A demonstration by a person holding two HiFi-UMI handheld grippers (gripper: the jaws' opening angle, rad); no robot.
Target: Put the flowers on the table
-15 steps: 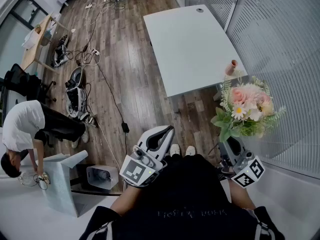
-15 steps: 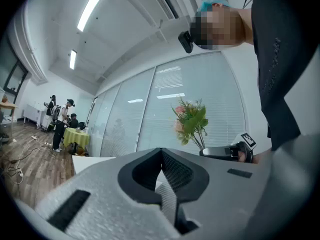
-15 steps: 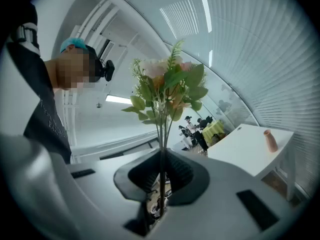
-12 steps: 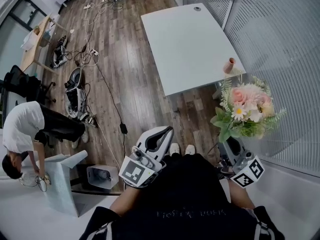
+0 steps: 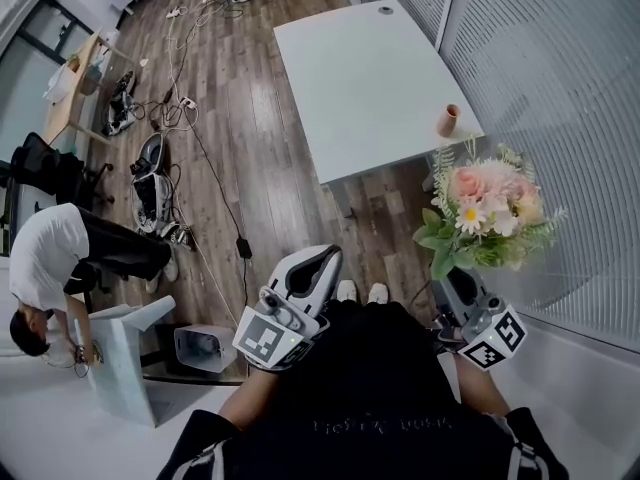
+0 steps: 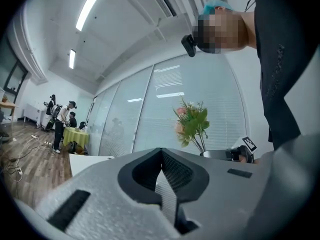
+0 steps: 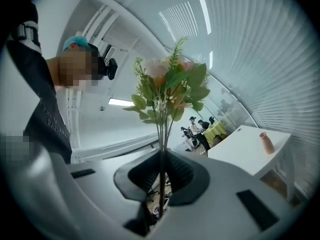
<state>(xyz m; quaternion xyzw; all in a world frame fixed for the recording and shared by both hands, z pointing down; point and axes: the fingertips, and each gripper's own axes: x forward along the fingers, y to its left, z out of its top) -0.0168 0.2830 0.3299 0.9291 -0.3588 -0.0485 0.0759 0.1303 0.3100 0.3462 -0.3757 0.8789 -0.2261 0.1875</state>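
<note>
A bunch of pink and white flowers (image 5: 485, 208) with green leaves stands upright at the right of the head view. My right gripper (image 5: 462, 286) is shut on its stems below the blooms. In the right gripper view the thin stems run down between the jaws of the right gripper (image 7: 161, 166), and the flowers (image 7: 167, 84) rise above them. My left gripper (image 5: 318, 263) is held in front of my body, shut with nothing in it. From the left gripper view, past the left gripper (image 6: 162, 166), the flowers (image 6: 192, 124) show to the right. The white table (image 5: 370, 78) stands ahead over the wooden floor.
A small pink vase (image 5: 449, 120) stands on the table's near right corner and shows as the vase (image 7: 266, 142) in the right gripper view. A glass wall with blinds (image 5: 560, 118) runs along the right. A person in a white shirt (image 5: 60, 258) bends over at the left, near cables, bags and a white bin (image 5: 200, 348).
The flowers and my right gripper have shifted slightly left in the head view, and the table and vase sit a little higher and further left. Both grippers stay shut as before.
</note>
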